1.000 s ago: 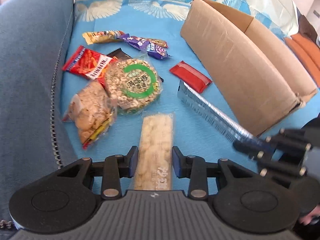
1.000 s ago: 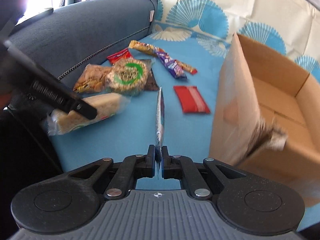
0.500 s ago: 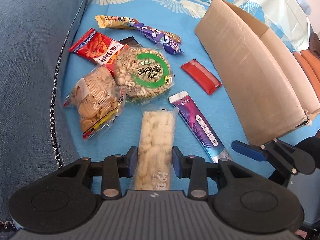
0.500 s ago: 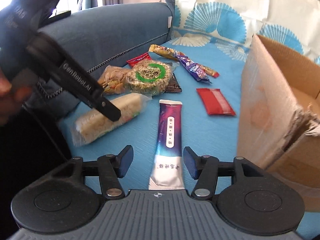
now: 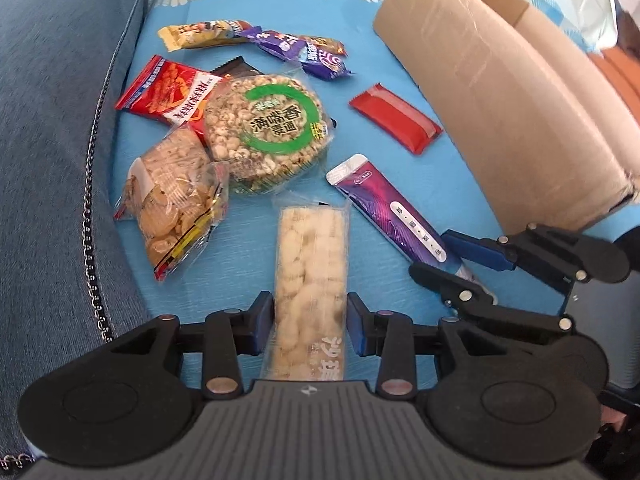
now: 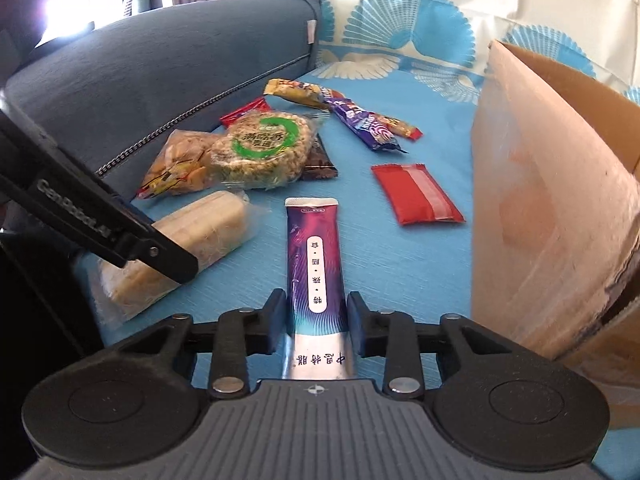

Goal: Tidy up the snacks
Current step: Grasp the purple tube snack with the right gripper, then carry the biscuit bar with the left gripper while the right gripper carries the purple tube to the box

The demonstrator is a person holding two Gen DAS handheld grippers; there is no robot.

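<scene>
Left hand-held gripper (image 5: 311, 326): jaws part open, pads touching the sides of the long rice-puff bar (image 5: 312, 280), which lies on the blue sofa cover (image 5: 400, 152).
Right hand-held gripper (image 6: 317, 322): jaws have just been closing around the purple stick pack (image 6: 315, 268), flat on the cover; pads sit at its edges, firm grip uncertain.
Box (image 6: 560, 200): cardboard, open, just right of the purple pack.
Risk: thin flat pack may buckle or slip out if squeezed edgewise; the two grippers work close together and could collide.
Count: two grippers, one box, roughly ten snack packs outside the box.
</scene>
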